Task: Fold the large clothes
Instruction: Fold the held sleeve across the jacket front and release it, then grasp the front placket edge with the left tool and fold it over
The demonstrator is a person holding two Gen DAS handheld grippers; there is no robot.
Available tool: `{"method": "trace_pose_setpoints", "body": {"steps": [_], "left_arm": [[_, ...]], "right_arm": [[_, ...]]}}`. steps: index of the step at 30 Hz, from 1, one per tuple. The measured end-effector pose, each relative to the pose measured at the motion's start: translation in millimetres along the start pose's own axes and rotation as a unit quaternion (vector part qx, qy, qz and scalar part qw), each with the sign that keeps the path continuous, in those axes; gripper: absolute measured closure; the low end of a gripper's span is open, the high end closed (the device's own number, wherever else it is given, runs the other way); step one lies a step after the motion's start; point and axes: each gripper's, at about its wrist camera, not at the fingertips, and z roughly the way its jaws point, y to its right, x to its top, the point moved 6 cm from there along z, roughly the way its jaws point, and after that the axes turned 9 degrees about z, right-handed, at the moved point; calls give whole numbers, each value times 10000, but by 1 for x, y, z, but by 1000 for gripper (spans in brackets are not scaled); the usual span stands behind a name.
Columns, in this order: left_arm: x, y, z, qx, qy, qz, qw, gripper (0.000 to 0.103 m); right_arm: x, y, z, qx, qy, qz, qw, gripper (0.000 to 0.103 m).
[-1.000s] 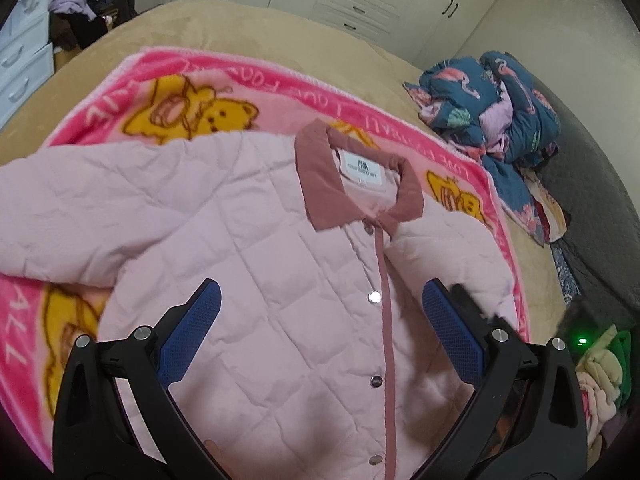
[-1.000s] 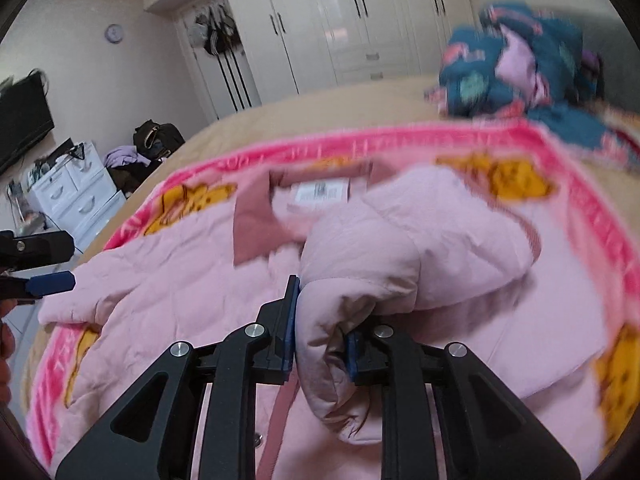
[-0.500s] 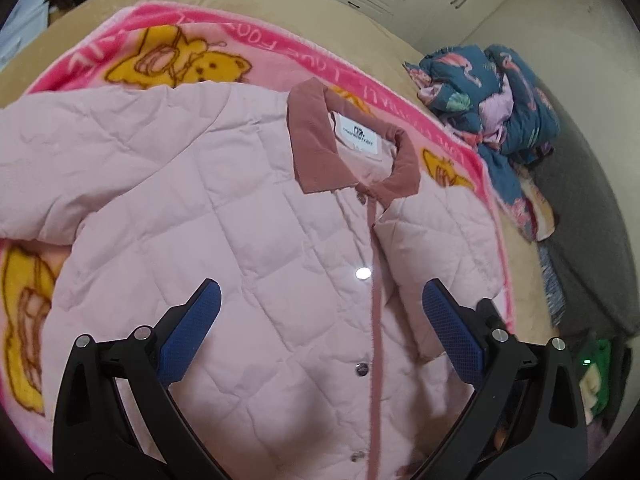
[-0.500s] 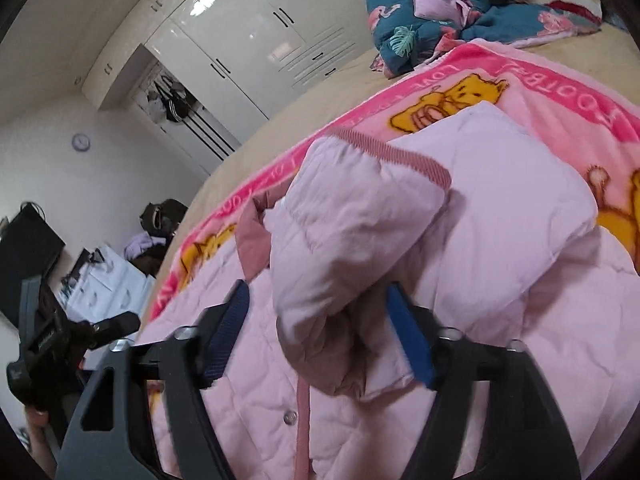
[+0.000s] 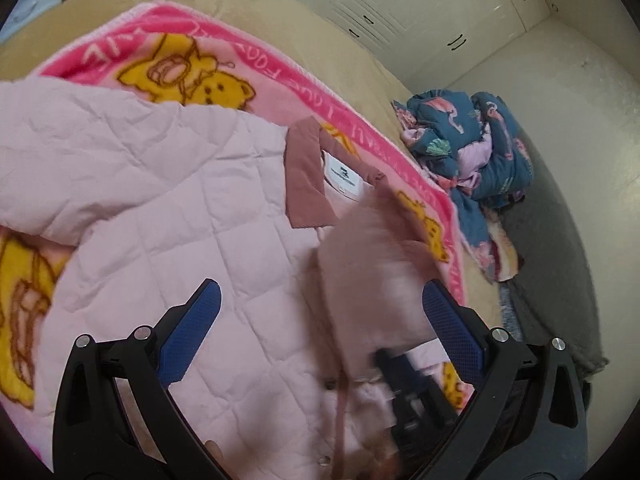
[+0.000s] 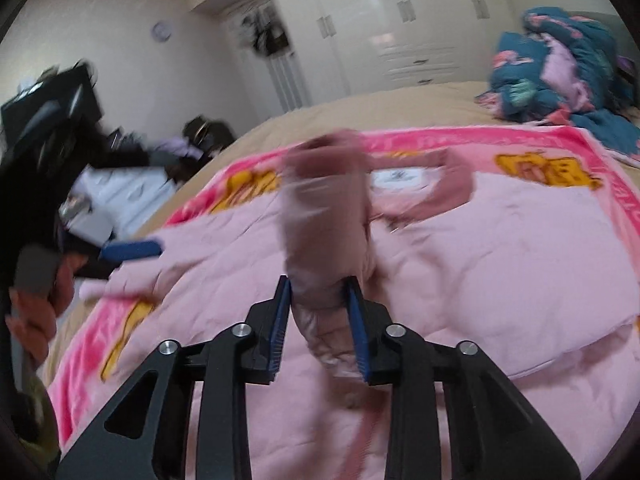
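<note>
Across a tan bed (image 5: 280, 20), a pink bear-print blanket (image 5: 188, 60) carries a pale pink quilted jacket (image 5: 168, 216), spread front up, collar toward twelve o'clock. At six o'clock in the right wrist view, the right claw (image 6: 320, 312) is closing, its blue pads pressing a raised sleeve (image 6: 324, 232) between them. The left claw (image 5: 320, 320) stands spread wide above the jacket's chest, holding nothing.

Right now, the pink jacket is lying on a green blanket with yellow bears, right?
Not quite. The blanket is pink, not green, as the left wrist view shows. The pink jacket does lie on it, and it does have yellow bears.
</note>
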Motion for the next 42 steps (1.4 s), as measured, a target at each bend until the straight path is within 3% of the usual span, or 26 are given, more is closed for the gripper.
{"method": "trace_pose_setpoints", "body": {"steps": [3,9,12,17,20,22,23,25,27,33,38,40,42], "left_arm": [[-5,-3,6,-125,-134,-78,9998,8],[-22,-23,27,15,-503,-267,9984,8],[-33,-37,38,133,-693,-408,9967,8],[-53,-50,60,-21,-990,-755,9922,9],[-60,-47,66,-66,-1004,-692,9925,11],[-62,-39,67,-28,-967,-500,9940,27],[-62,-35,68,-27,-973,-422,9944,44],[-63,-31,69,148,-963,-247,9949,63],[-60,-27,68,227,-883,-56,9958,88],[-16,20,30,304,-289,938,9947,93],[32,75,-21,411,511,1944,9787,93],[39,80,-25,536,625,2207,9719,93],[40,63,-18,668,500,2166,9727,93]], "right_arm": [[-15,-14,12,41,-257,-256,9993,77],[-36,-31,20,270,-703,-321,9966,76],[-34,-24,11,349,-707,-173,9967,70],[-23,10,-16,112,-539,218,9982,65],[-23,31,-35,-74,-425,382,9983,64],[-24,46,-45,-213,-377,548,9976,63],[-26,55,-52,-254,-355,659,9969,63],[-28,68,-61,-391,-293,820,9954,63],[-31,81,-72,-516,-247,963,9937,62],[-41,108,-100,-614,-121,1346,9889,60],[-32,123,-116,-731,81,1508,9858,58],[-30,127,-119,-815,120,1465,9858,55],[-29,129,-122,-872,147,1465,9853,55]]}}
